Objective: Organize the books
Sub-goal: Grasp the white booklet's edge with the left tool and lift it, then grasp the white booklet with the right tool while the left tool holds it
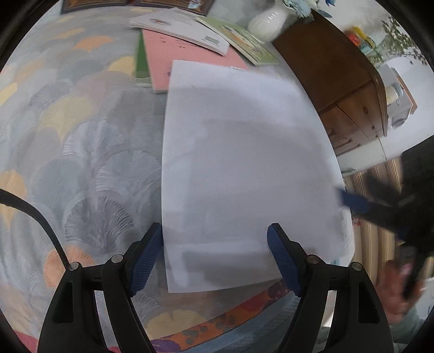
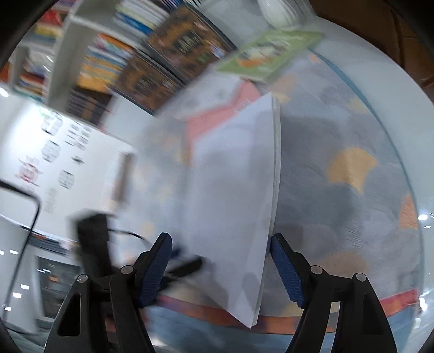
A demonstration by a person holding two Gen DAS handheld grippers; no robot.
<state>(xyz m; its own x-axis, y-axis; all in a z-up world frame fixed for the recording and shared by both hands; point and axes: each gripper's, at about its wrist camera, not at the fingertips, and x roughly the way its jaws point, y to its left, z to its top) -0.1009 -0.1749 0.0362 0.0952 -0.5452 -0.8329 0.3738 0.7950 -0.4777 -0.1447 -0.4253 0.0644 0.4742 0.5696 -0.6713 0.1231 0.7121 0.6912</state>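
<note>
The white book (image 1: 244, 173) is front and centre, its blank cover filling the left wrist view, and it seems to lie on the patterned tablecloth (image 1: 81, 163), though the blur makes it hard to be sure it lies flat. The left gripper (image 1: 214, 258) hangs over its near edge with the jaws wide: one blue pad sits just off the book's left side, the other is over the cover, neither pressing, so nothing is held. From the other side the right gripper (image 2: 221, 268) is wide too, the book's near corner showing between its fingers without either pad gripping it; the page edge (image 2: 276, 173) runs up the middle of that view. Out beyond the white book, a pink book (image 1: 190, 51) lies partly under it, with a green book (image 1: 141, 57) beneath that, a pale booklet (image 1: 179, 30) on top and a green picture book (image 1: 244, 40) fanned off toward the white vase (image 1: 268, 21). That heap is loose, not squared. In the right wrist view a bookshelf (image 2: 103, 59) stands behind, already packed with spines. My read: early going, several books left to stack or shelve.
</note>
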